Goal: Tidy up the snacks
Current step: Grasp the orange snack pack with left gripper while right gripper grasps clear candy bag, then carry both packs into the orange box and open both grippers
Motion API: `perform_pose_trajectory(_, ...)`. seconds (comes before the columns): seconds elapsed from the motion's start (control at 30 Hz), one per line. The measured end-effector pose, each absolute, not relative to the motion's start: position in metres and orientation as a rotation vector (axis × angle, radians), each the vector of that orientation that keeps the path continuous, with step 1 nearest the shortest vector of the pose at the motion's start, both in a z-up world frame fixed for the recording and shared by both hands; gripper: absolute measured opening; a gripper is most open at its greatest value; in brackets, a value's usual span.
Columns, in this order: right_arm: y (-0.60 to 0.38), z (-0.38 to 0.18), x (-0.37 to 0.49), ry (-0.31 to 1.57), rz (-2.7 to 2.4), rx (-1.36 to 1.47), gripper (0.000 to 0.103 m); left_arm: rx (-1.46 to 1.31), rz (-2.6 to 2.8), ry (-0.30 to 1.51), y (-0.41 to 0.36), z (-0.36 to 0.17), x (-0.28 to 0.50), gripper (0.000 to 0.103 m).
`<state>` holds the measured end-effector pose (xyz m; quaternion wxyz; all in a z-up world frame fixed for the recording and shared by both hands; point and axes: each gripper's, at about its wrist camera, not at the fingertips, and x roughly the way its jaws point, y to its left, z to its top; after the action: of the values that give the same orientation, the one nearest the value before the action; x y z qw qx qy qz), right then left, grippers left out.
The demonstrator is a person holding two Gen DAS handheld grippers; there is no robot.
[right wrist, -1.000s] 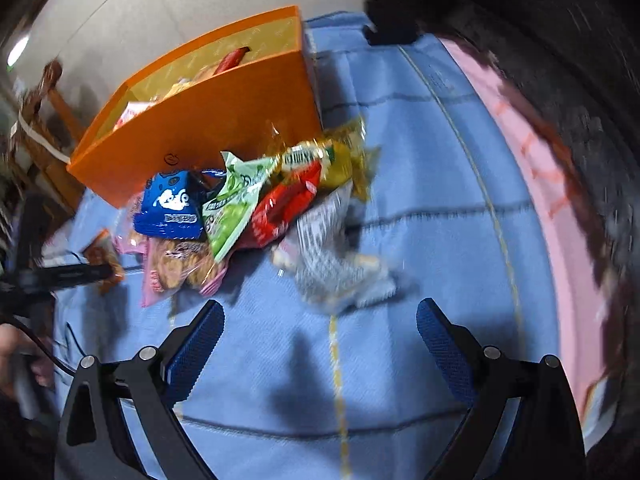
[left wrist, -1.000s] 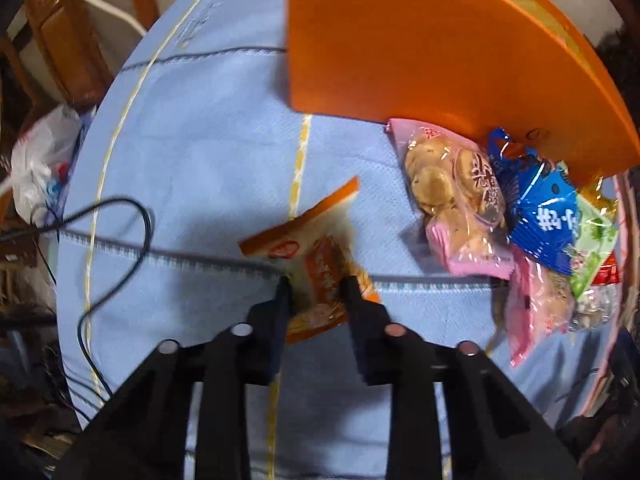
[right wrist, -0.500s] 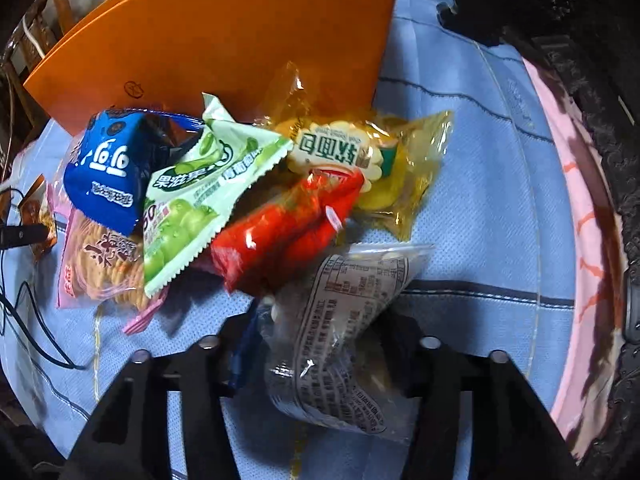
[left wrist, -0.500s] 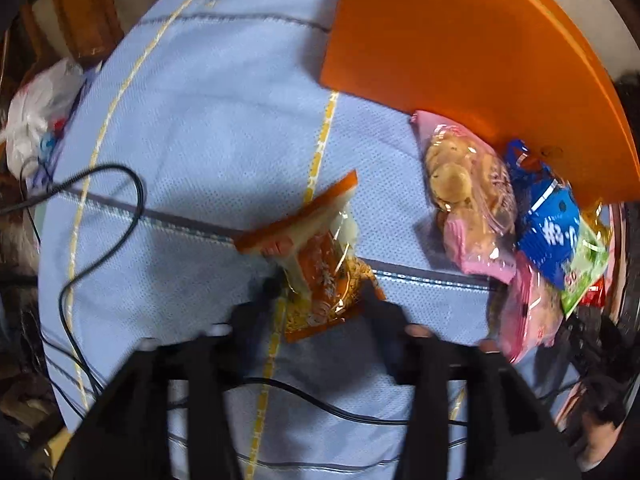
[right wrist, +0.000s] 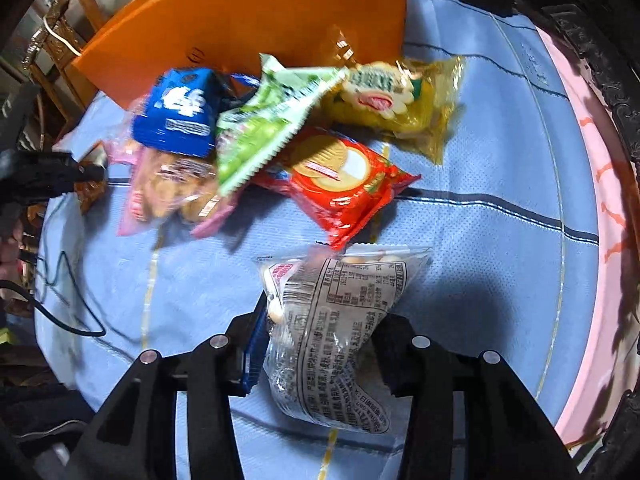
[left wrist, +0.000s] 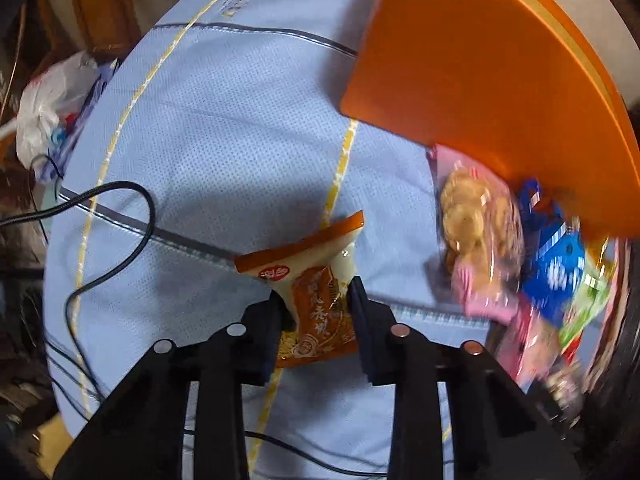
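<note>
Left gripper point(left wrist: 318, 292) has just been closing and pinches an orange packet point(left wrist: 316, 300) on blue cloth point(left wrist: 224, 152). Right gripper point(right wrist: 324, 316) pinches a clear packet point(right wrist: 332, 332); snack pile point(right wrist: 280, 132) at 12 o'clock, orange box point(right wrist: 256, 20) beyond.

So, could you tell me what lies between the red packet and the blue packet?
The green packet, overlapping both the red packet and blue packet, in the right wrist view.
</note>
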<state>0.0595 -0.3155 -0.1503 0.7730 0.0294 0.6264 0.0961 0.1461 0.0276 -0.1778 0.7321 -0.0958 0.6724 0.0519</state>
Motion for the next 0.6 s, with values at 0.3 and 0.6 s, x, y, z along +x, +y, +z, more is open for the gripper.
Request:
perform_pose_trajectory(0.3, -0.283, -0.085, 0.052, 1.242, 0.365, 0.107, 0.046, -0.167, -0.020, 1.380, 0.015, -0.121, 0.113, 0.030)
perform_pose_trajectory(0.6, -0.280, -0.055, 0.095, 1.121, 0.346, 0.101, 0.046, -0.211, -0.100, 1.292, 0.002, -0.072, 0.134, 0.031)
